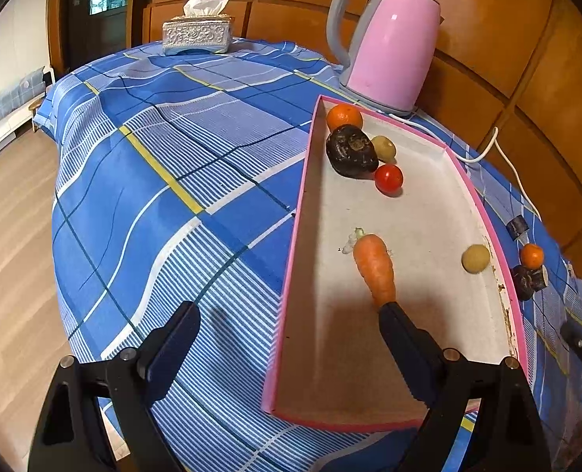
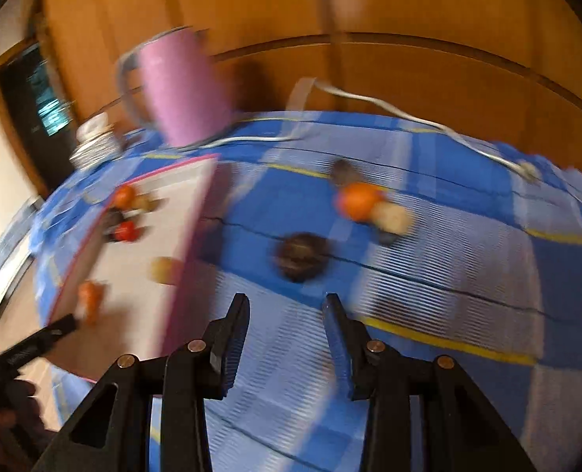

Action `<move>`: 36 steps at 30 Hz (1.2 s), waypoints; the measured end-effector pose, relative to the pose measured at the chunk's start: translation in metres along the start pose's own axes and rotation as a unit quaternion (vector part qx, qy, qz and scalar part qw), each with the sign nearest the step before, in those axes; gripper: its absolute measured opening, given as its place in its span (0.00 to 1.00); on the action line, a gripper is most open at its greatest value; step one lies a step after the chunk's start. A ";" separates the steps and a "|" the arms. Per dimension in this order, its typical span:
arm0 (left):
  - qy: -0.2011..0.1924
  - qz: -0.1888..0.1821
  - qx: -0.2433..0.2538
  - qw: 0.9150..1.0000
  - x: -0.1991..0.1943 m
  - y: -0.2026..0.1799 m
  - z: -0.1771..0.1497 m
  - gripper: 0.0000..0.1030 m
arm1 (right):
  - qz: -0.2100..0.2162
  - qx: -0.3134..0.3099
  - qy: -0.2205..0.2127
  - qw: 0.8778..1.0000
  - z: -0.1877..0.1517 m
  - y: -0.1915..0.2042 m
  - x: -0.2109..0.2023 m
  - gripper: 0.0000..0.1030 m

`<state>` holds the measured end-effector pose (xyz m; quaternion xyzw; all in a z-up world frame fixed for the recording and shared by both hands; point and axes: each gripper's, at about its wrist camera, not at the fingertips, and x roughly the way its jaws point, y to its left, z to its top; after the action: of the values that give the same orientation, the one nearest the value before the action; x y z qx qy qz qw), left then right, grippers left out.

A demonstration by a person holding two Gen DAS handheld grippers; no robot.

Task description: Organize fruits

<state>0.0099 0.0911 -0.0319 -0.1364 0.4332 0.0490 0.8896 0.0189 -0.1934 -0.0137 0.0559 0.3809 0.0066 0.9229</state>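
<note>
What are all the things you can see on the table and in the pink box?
box: one, pink rim, right half of table
carrot: one, orange, in box
tomato: one, red, in box
oranges: two, one in box, one on the cloth
kettle: one, pink, behind box
tissue box: one, silver, far edge
tablecloth: one, blue plaid
left gripper: black fingers wide apart
right gripper: black fingers apart, empty

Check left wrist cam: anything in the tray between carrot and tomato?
Nothing. Bare white tray floor separates the carrot from the tomato, clear in the left wrist view.
</note>
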 end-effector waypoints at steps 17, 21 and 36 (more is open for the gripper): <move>-0.002 -0.002 0.008 1.000 0.000 -0.003 0.000 0.90 | -0.261 0.213 -0.009 0.942 -0.044 -0.164 -0.024 0.38; -0.012 -0.007 0.006 1.000 -0.004 -0.002 0.004 0.90 | -0.299 0.230 -0.011 0.926 -0.052 -0.179 -0.027 0.38; -0.039 -0.091 0.090 0.991 -0.031 -0.071 0.044 0.88 | -0.304 0.224 -0.031 0.925 -0.054 -0.183 -0.023 0.55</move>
<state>0.0388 0.0370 0.0329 -0.0932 0.3870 -0.0660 0.9150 -0.0411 -0.3709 -0.0557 0.1429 0.3427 -0.3618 0.8552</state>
